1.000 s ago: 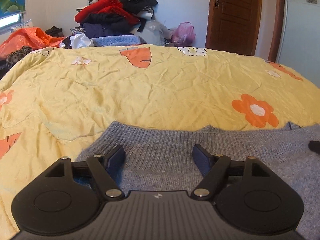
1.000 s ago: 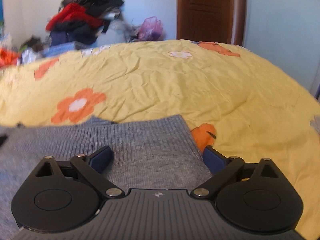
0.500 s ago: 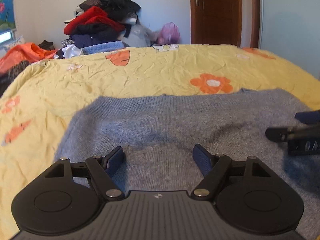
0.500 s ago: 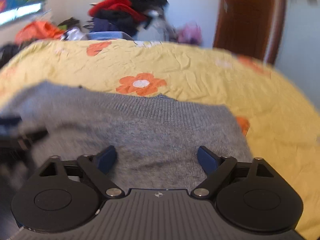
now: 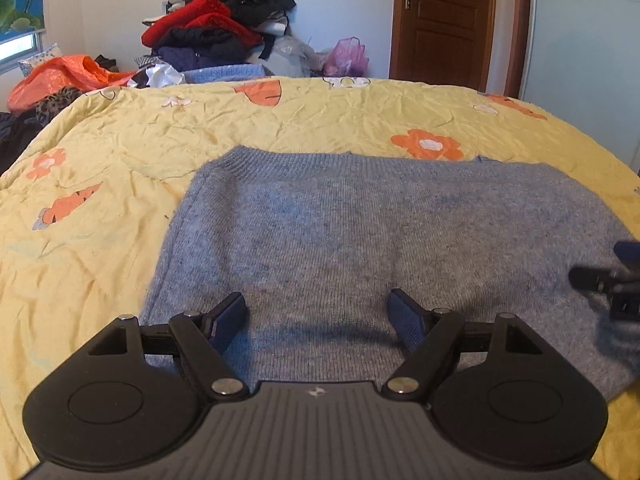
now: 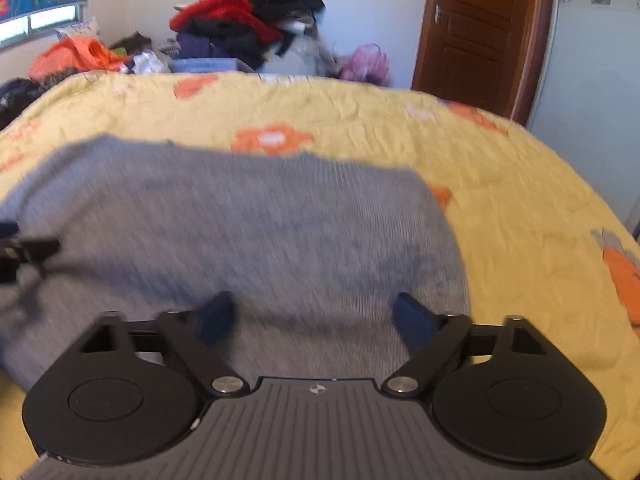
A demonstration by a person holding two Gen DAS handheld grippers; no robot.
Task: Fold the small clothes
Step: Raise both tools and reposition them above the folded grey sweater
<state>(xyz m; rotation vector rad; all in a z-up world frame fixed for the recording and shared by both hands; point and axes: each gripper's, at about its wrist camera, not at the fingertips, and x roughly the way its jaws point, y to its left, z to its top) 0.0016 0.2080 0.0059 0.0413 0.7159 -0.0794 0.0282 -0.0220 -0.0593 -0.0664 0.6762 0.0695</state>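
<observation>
Both grippers have pulled back toward the near edge since the earlier frames, so far more of the grey sweater (image 5: pixel 384 248) now shows ahead of them. It lies flat on the yellow bedspread (image 5: pixel 280 120), its ribbed far edge just short of an orange flower print.

Over the near left part of the knit hangs the left gripper (image 5: pixel 316 316), its fingers spread wide and holding nothing. Over the near right part sits the right gripper (image 6: pixel 316 316), equally wide apart and empty; that view is smeared by motion, so whether its pads touch the wool cannot be told.

Risk, as I judge it: the knit is soft and stretchy — a pinch that catches only the top layer would drag it askew and bunch the fold, and uneven lifting by the two hands would skew the edges. A bite that goes too deep could also snag the crumpled bedspread underneath.

Count: one sweater, two grippers, one bedspread, one brown door (image 5: pixel 440 20) at the far right, and one heap of clothes (image 5: pixel 216 28) against the far wall, its separate pieces too tangled to number.
</observation>
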